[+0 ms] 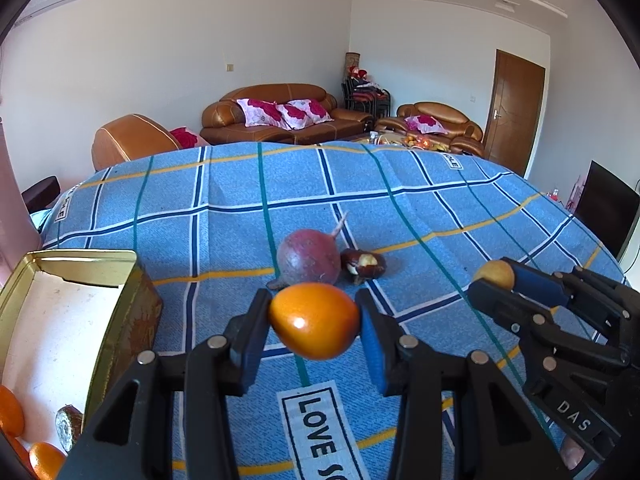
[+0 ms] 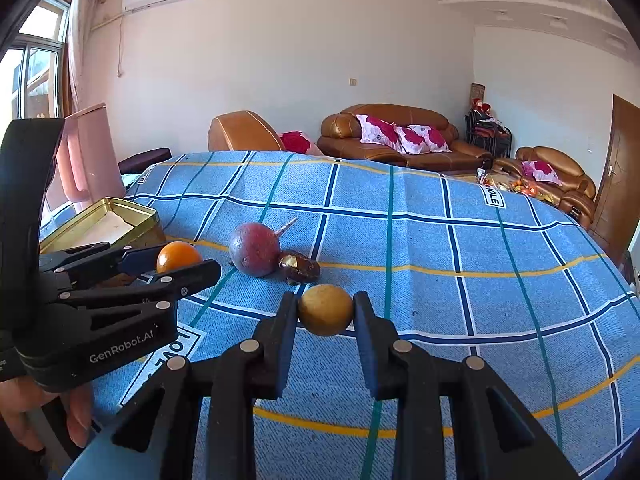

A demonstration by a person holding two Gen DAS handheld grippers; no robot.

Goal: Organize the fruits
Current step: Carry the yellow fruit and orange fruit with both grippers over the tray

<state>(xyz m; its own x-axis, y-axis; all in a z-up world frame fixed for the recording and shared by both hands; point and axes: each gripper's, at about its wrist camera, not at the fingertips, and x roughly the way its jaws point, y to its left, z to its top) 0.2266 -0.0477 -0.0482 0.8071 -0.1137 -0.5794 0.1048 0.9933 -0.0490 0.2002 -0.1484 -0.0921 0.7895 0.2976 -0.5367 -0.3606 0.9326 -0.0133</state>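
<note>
My left gripper (image 1: pixel 314 320) is shut on an orange fruit (image 1: pixel 314 326) and holds it above the blue checked cloth; it also shows in the right wrist view (image 2: pixel 178 258). My right gripper (image 2: pixel 325 312) is shut on a small yellow-brown fruit (image 2: pixel 325 314), also seen at the right of the left wrist view (image 1: pixel 496 274). A purple-red round fruit with a stalk (image 1: pixel 308 258) (image 2: pixel 254 250) lies on the cloth, touching a dark brown item (image 1: pixel 364 265) (image 2: pixel 300 266). A gold tin box (image 1: pixel 100 264) (image 2: pixel 100 206) stands open at the left.
Several oranges (image 1: pixel 10 416) and a brown round item (image 1: pixel 68 426) lie in the tin's near end. The table's cloth (image 2: pixel 440 240) stretches far and right. Brown sofas (image 1: pixel 280 120), a door (image 1: pixel 516 108) and a TV (image 1: pixel 608 208) are beyond the table.
</note>
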